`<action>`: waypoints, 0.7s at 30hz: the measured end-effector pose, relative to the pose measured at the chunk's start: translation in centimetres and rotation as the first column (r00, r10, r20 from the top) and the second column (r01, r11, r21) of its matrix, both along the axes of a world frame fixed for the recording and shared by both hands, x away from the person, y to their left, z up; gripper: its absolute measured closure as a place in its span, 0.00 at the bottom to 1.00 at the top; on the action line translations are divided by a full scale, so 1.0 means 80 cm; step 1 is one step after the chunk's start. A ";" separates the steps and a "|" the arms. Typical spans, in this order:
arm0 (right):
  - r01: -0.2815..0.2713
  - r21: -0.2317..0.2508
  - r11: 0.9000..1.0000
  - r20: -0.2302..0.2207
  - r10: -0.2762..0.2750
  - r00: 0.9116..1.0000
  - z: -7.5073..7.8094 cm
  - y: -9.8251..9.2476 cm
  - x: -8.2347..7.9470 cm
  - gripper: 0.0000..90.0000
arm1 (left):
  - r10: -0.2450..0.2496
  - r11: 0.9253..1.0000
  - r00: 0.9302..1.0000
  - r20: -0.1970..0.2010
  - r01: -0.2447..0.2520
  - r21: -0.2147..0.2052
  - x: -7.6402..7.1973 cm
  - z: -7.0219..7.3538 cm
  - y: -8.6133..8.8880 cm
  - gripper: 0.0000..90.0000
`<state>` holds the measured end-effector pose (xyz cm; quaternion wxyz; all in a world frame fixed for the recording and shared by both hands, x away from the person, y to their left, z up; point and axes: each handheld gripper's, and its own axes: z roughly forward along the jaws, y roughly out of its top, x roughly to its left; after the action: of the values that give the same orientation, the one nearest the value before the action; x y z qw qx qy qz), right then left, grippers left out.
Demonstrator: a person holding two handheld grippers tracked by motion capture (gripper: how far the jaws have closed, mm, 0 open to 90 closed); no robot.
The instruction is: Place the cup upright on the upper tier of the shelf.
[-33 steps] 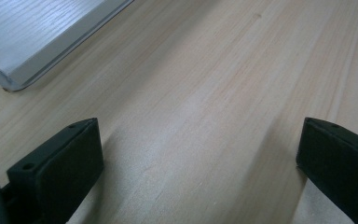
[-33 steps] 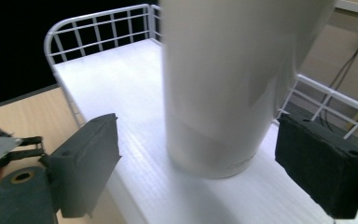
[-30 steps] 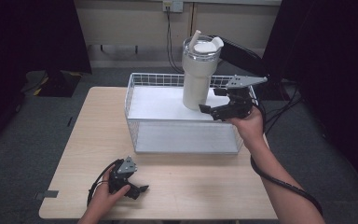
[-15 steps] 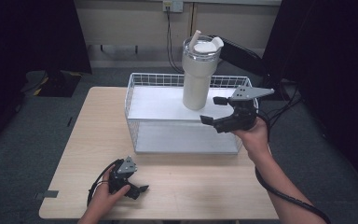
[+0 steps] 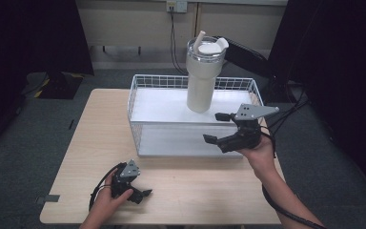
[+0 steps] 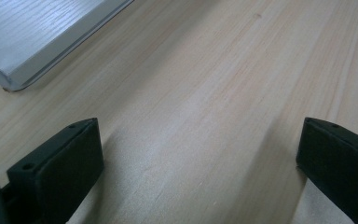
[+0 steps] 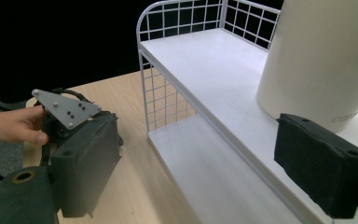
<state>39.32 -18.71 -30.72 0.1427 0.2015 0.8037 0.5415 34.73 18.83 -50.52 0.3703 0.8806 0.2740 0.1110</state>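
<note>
Both grippers—left (image 5: 140, 192), right (image 5: 215, 128)—open

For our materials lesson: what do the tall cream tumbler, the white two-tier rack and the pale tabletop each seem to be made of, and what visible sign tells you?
Tall cream tumbler: probably matte-coated metal or plastic; smooth, even, dull surface, clear lid.
White two-tier rack: thin coated metal wire for the grid walls, shelves of white board with faint grain lines.
Pale tabletop: light wood or wood-look laminate; long straight grain, satin sheen.

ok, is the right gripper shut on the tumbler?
No: in the high view the right gripper hangs open, apart from the white tumbler, which stands alone on the rack's upper shelf.
</note>
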 end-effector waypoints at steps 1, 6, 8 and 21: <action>-0.003 -0.001 1.000 -0.002 0.003 1.000 -0.002 0.000 -0.001 0.15 | 0.001 1.000 1.000 0.000 -0.001 0.000 0.000 0.000 0.000 0.00; -0.012 -0.005 1.000 -0.010 0.012 1.000 -0.012 -0.001 -0.006 0.15 | 0.000 1.000 1.000 0.000 0.000 0.000 0.000 0.000 0.000 0.00; -0.018 -0.008 1.000 -0.013 0.018 1.000 -0.016 -0.001 -0.008 0.15 | 0.001 1.000 1.000 0.000 -0.001 -0.001 0.000 0.000 0.000 0.00; -0.055 -0.028 0.998 -0.045 0.053 0.998 -0.051 -0.001 -0.024 0.15 | 0.000 1.000 1.000 0.000 0.000 0.000 0.000 0.000 0.000 0.00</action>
<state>37.41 -18.83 -34.81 0.1130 0.1896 0.8196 0.5287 34.73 18.83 -50.52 0.3705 0.8805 0.2742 0.1109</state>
